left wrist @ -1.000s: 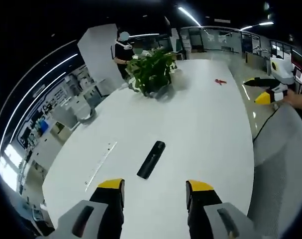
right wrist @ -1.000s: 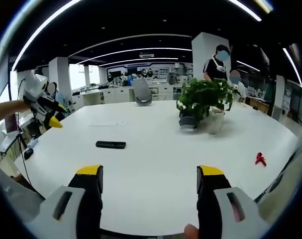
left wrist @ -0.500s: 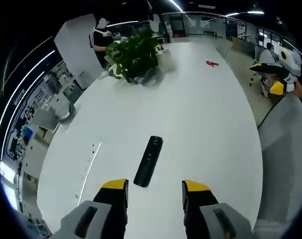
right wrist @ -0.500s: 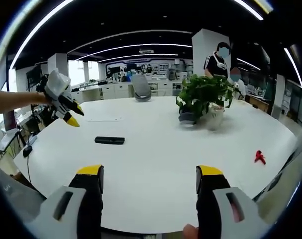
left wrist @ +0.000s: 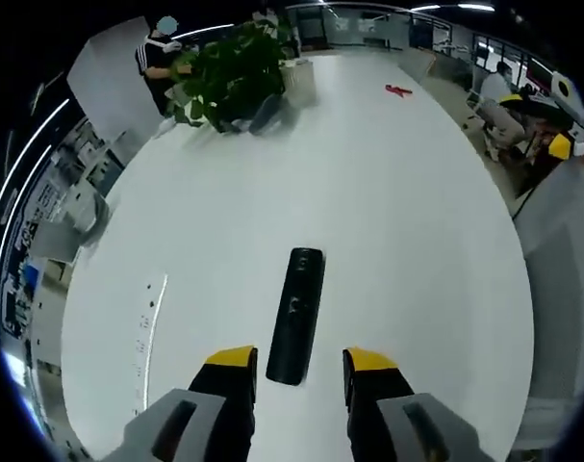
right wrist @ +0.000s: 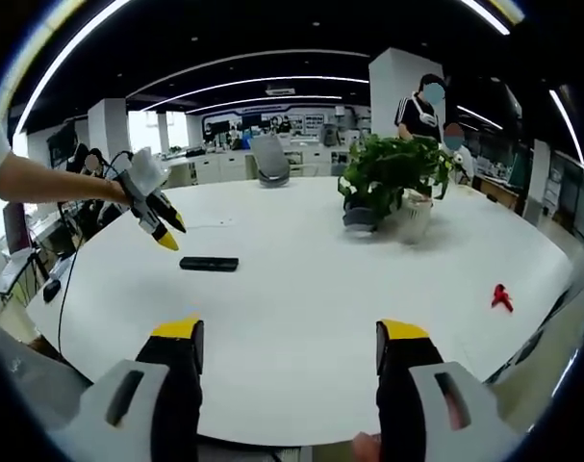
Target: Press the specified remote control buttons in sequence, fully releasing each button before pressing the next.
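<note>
On the white oval table [left wrist: 397,221], the slim black rectangular remote control [left wrist: 297,316] lies flat just ahead of the left gripper [left wrist: 298,359], whose yellow-tipped jaws stand parted and empty, its long axis running almost straight away from them toward the potted green plant [left wrist: 236,69]. The right gripper [right wrist: 285,332] (also spread, holding nothing) hangs well back. Pressing well likely calls for one jaw tip descending squarely on a single button, then lifting clear; button markings are too small to read.
</note>
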Demonstrator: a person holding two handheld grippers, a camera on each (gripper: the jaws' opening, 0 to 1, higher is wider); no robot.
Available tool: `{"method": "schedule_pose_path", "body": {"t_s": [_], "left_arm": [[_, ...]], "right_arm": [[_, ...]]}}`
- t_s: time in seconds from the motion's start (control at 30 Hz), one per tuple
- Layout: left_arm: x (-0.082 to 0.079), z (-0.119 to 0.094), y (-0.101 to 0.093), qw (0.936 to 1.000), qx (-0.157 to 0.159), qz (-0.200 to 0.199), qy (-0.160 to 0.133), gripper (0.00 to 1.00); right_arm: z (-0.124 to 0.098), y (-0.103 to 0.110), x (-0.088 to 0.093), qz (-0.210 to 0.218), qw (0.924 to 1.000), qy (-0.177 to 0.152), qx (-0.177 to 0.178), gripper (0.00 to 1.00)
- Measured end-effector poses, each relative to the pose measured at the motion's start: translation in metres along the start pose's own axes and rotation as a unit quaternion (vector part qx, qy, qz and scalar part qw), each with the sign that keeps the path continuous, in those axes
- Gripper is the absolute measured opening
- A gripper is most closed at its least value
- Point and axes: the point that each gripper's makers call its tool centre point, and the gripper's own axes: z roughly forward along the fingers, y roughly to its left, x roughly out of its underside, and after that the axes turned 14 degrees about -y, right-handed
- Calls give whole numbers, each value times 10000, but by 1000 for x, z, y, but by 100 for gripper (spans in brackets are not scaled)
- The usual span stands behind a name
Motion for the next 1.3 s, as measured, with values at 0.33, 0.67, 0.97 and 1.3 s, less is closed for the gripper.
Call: {"method": "schedule_pose_path", "body": {"t_s": [0.33,0.67,0.97,1.3], "left_arm": [[24,32,3,9987,308,-101,387,34],[39,49,5,9971,382,-254,605,33],[46,55,6,9958,457,-255,750,27],[45,56,1,9947,467,-107,913,24]], "right_arm": [[-1,-3,2,-31,9999,78,86,74],[0,-4,4,-44,9999,114,109,73],[0,-6,5,-51,9998,146,145,73],[1,-5,4,-70,9998,133,110,72]]}}
